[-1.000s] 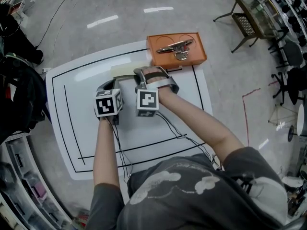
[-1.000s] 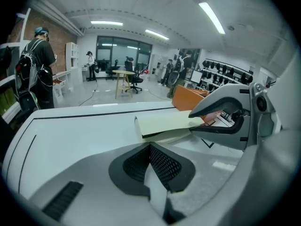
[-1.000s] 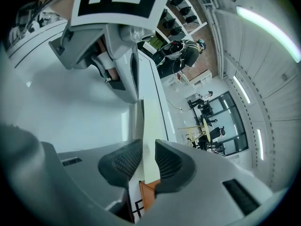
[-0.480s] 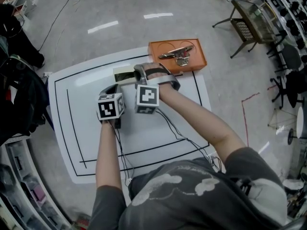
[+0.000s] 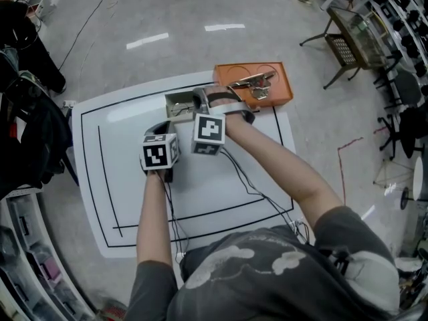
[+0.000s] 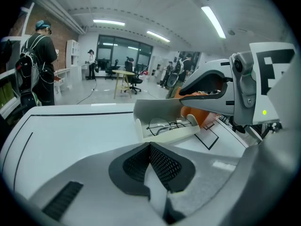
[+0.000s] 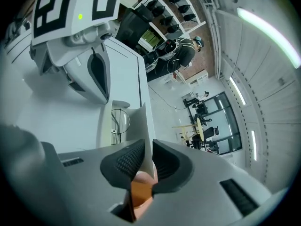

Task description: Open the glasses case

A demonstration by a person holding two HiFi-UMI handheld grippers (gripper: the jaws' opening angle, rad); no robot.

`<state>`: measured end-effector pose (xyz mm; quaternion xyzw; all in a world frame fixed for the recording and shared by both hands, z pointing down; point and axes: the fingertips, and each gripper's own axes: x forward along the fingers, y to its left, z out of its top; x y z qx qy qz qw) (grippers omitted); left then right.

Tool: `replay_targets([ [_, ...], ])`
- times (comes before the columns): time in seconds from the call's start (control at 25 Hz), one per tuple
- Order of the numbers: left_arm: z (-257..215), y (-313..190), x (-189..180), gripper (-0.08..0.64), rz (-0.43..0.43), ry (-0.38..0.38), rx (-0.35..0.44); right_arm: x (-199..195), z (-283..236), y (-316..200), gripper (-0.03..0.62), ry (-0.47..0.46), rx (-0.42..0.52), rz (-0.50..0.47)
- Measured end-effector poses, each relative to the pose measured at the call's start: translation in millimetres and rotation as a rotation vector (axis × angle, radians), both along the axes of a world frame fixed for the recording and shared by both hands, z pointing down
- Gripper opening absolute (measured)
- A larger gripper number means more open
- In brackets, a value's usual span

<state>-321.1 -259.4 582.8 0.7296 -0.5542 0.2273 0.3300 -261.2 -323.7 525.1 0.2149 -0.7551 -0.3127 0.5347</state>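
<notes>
1. Right gripper view showed the right gripper (image 7: 148, 146) closing its jaws on the raised lid (image 7: 146, 121) of the pale grey hard-shell glasses case (image 5: 178, 103), with the lid edge pinched between the pads.
2. Case lay at the far side of the white table (image 5: 100, 179), long axis left to right, directly beyond the right gripper. Left gripper (image 6: 150, 147), pads pressed together and empty, sat nearer, short of it.
3. Hinge hidden; wire-framed glasses (image 6: 167, 125) inside only partly seen.

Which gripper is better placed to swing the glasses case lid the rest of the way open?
Right. The right gripper has its jaws closing on the raised lid of the pale grey glasses case; the left gripper sits short of it, jaws together, empty.
</notes>
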Motion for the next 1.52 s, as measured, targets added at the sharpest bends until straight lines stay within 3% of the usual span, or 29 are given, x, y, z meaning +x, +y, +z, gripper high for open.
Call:
replay_targets([
  [0.36,-12.1,2.9,-8.3,-0.003,-0.049,0.004,0.031,11.9,-19.1,8.0,0.036,-0.112,-0.015,0.051],
  [0.68,-60.3,31.3,-0.9,-0.003,-0.106,-0.023,0.112,44.5,-60.3,22.0,0.002,-0.244,0.017,0.080],
  [0.88,-93.0,62.0,16.9,-0.003,-0.155,-0.043,0.167,70.9,-78.2,43.3,0.000,-0.323,-0.038,0.089],
  [1.12,-127.9,101.9,43.7,-0.002,-0.223,-0.075,0.240,108.5,-94.5,77.2,0.000,-0.394,-0.092,0.060],
  [1.52,-154.6,188.4,107.8,-0.002,-0.393,-0.092,0.303,156.8,-107.2,136.5,-0.002,-0.567,-0.230,-0.069],
])
